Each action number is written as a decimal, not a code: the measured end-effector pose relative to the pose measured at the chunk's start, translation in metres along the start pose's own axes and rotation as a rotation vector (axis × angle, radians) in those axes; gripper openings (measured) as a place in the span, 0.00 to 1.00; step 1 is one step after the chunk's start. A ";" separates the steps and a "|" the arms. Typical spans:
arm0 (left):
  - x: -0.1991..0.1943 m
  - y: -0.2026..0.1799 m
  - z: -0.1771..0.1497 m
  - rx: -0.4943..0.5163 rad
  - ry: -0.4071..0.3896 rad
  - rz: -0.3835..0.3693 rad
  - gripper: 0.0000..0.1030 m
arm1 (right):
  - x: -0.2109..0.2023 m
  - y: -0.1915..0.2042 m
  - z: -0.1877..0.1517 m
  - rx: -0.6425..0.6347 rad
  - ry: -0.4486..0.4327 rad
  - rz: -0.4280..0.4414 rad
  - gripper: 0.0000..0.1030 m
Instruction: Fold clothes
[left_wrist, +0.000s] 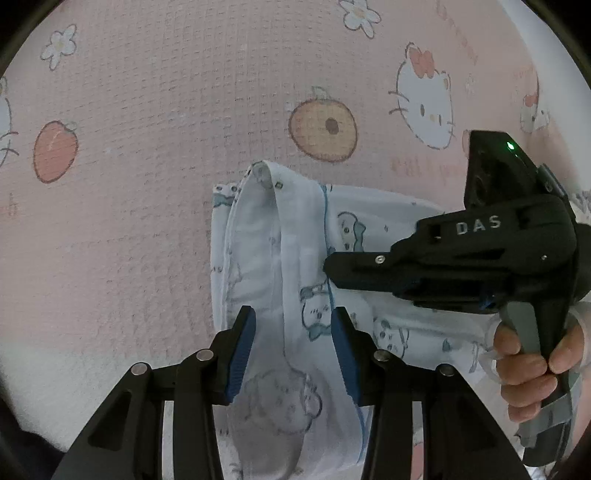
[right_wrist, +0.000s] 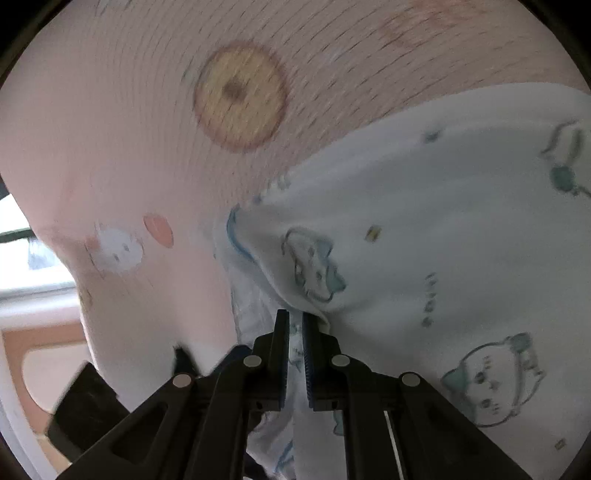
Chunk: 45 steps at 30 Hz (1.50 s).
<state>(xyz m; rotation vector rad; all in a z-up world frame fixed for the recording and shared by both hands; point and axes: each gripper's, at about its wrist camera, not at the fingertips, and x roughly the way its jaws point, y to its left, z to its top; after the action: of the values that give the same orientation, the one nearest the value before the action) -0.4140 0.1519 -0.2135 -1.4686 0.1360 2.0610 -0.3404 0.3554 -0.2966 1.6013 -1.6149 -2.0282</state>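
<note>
Blue pads of my left hand-held gripper (left_wrist: 293, 334) stand apart over the white printed garment (left_wrist: 280, 258), which lies on a pink cartoon-print sheet (left_wrist: 147, 147). My right hand-held gripper (right_wrist: 295, 328) is clamped on a fold of it, crossing my left view with my hand (left_wrist: 532, 369) on its handle.

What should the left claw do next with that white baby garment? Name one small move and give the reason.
Probably close the left claw on the raised fold of the white garment. Its blue pads are open with the fabric ridge lying between them, while the right claw is already shut on the garment's edge, so a second hold seems needed before folding across the pink sheet.
</note>
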 end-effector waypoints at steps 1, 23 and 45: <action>0.001 0.000 0.001 -0.004 -0.001 -0.009 0.38 | -0.001 0.001 0.001 -0.012 -0.003 -0.007 0.08; 0.036 -0.011 0.026 0.024 0.010 -0.109 0.11 | 0.006 -0.008 0.012 0.056 0.017 0.155 0.41; -0.018 0.005 0.021 0.061 -0.058 -0.064 0.04 | 0.000 0.017 0.002 0.005 -0.010 0.165 0.15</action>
<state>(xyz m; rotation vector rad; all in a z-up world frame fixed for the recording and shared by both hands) -0.4300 0.1491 -0.1906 -1.3581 0.1263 2.0286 -0.3502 0.3488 -0.2840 1.4101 -1.6951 -1.9538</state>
